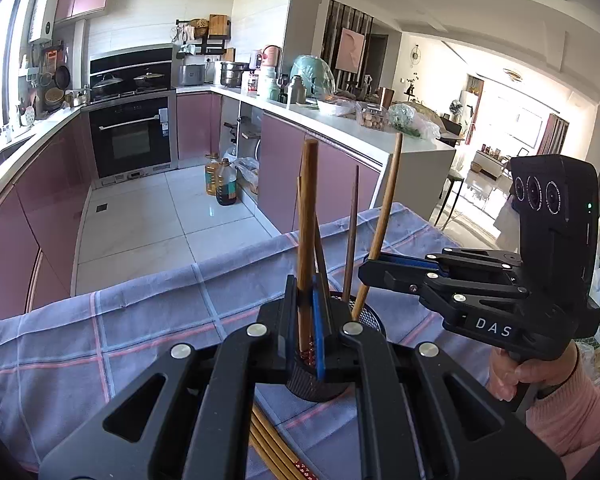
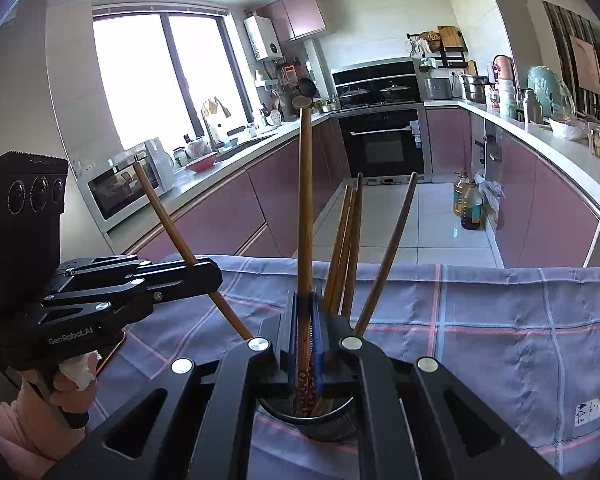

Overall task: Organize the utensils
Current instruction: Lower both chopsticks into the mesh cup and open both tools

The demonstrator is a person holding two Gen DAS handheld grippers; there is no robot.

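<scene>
Wood, thin and brown: each claw was pinching one chopstick over the black mesh holder (image 2: 328, 424), which stood on the checked blue-grey cloth (image 1: 100, 340). The left gripper (image 1: 306, 300) had its blue pads pressed together on the left chopstick (image 1: 307, 216), held almost upright with its lower end down in the cup. The right gripper (image 2: 305, 312) was closed the same way on the right chopstick (image 2: 305, 208), whose lower part carries a red pattern and also reached into the holder.

I judged these sticks to be very light and stiff, so weight was no problem. The shaft looked smooth and narrow (maybe lacquered, I could not tell), so it could turn or slip between the pads. It seemed best to grip low on the shaft, where both claws already had it, because the long free top swings easily.

Several stored chopsticks (image 2: 346, 248) leaned in the holder, spread like a fan, and they could block a new stick going in. The holder was a round cup of fine wire mesh with a metal rim; I thought it light enough to tip if a stick pushed its wall sideways. More loose chopsticks (image 1: 266, 440) lay on the cloth just beside the cup. The cloth was soft and slightly wrinkled.
</scene>
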